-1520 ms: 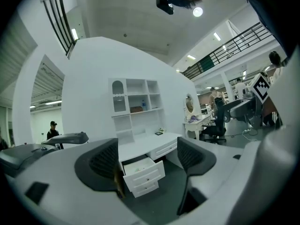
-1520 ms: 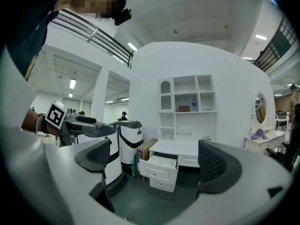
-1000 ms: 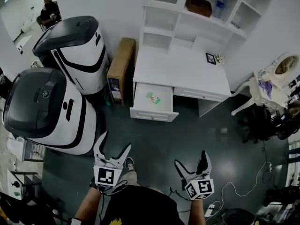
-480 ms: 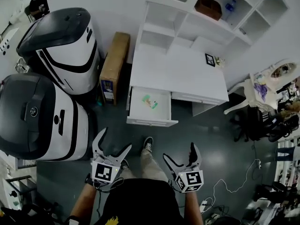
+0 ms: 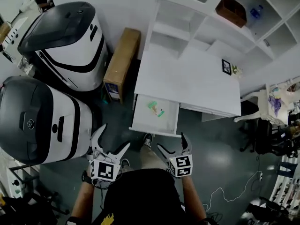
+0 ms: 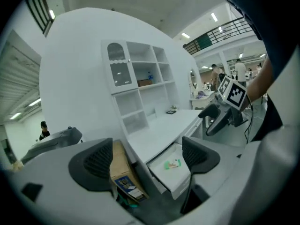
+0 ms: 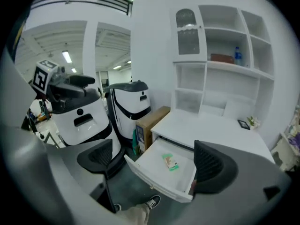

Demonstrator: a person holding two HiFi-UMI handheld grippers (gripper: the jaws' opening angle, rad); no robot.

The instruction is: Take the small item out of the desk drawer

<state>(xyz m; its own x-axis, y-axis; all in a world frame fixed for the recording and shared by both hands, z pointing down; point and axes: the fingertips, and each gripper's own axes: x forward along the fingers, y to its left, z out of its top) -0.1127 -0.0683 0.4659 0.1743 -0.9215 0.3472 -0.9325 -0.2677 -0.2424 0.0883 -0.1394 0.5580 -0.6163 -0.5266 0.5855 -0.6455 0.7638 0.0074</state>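
A small green and white packet [image 5: 156, 108] lies in the pulled-out drawer [image 5: 154, 130] at the left end of the white desk [image 5: 187, 78]. Both grippers hang in the air in front of the drawer, apart from it. My left gripper [image 5: 115, 137] is open, its jaws still opening, with nothing between them. My right gripper [image 5: 171, 142] is open too, its jaws closing a little on nothing. In the left gripper view the packet [image 6: 172, 164] shows far off past the left gripper [image 6: 145, 161]. The right gripper [image 7: 154, 161] frames the packet [image 7: 170, 162] and the drawer [image 7: 154, 184].
Two big white and black machines [image 5: 65, 36] [image 5: 37, 121] stand left of the desk, with a cardboard box [image 5: 121, 62] between them and it. A shelf unit [image 5: 206, 18] rises behind the desk. A small picture frame [image 5: 227, 67] lies on the desktop. My shoe [image 5: 147, 139] is under the drawer front.
I have stepped closer to the desk, so the drawer now lies just beyond the grippers. The right gripper has drawn in to the left, nearer the drawer front.
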